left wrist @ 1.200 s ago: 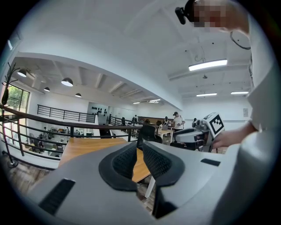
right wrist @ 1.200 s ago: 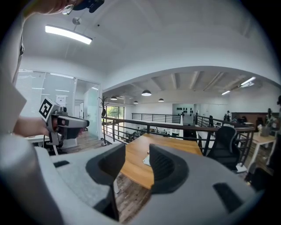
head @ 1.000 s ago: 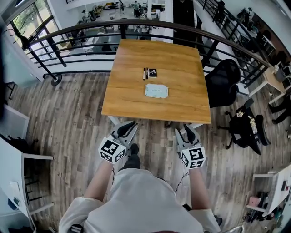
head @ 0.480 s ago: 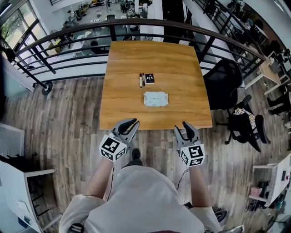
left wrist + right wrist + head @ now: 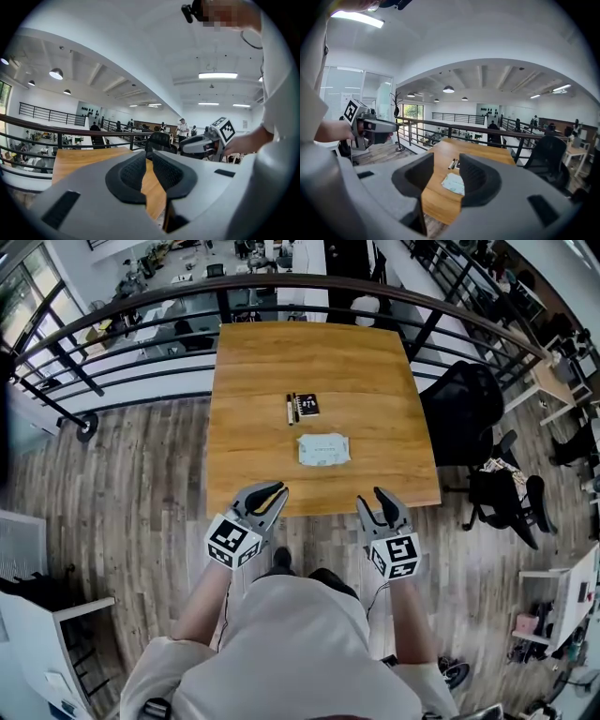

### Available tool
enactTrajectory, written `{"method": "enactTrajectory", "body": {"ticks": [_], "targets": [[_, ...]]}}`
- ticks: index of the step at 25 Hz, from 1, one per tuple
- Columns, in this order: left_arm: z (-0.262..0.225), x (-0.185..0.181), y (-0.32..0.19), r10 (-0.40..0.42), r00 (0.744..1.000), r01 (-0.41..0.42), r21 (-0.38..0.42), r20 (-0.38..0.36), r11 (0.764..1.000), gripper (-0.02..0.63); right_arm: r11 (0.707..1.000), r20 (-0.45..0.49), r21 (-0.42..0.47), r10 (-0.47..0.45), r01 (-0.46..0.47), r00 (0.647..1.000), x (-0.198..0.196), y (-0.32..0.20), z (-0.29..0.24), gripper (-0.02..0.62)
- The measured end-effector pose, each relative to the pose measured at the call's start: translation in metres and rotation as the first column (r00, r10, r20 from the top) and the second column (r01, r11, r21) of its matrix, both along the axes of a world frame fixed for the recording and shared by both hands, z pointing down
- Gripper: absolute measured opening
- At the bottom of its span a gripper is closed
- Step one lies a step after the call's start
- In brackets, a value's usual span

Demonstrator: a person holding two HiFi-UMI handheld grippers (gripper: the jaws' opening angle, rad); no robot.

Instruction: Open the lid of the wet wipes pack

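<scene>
Wet wipes pack beyond forward-pointing grippers

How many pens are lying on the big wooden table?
2. A pale pen and a dark pen lie side by side near the middle of the table, just left of a small black item, beyond the wet wipes pack. None looks hidden.

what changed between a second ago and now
The person stepped forward: the left gripper and right gripper moved from over the floor up to the table's near edge, both open and empty. Nothing was grasped. The wet wipes pack, pens and black card lie as before.
</scene>
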State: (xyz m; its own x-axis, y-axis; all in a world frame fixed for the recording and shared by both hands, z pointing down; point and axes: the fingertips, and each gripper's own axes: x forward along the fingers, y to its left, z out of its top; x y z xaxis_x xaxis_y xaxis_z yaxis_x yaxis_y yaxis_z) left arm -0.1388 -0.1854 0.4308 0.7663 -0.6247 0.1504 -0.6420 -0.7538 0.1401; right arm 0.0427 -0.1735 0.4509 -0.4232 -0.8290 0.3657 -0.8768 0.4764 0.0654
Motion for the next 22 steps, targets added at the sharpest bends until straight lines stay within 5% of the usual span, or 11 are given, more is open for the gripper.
{"method": "enactTrajectory", "body": {"ticks": [11, 22], "targets": [[0.016, 0.019, -0.029, -0.028, 1.0, 0.028, -0.04, 0.003, 0.999, 0.038, 0.998, 0.0, -0.032, -0.059, 0.059, 0.998, 0.016, -0.042, 0.013, 0.155], [0.041, 0.063, -0.062, -0.156, 0.987, 0.158, -0.076, 0.027, 0.985, 0.04, 0.968, 0.016, -0.079, -0.24, 0.24, 0.971, 0.049, -0.105, 0.038, 0.155]]}}
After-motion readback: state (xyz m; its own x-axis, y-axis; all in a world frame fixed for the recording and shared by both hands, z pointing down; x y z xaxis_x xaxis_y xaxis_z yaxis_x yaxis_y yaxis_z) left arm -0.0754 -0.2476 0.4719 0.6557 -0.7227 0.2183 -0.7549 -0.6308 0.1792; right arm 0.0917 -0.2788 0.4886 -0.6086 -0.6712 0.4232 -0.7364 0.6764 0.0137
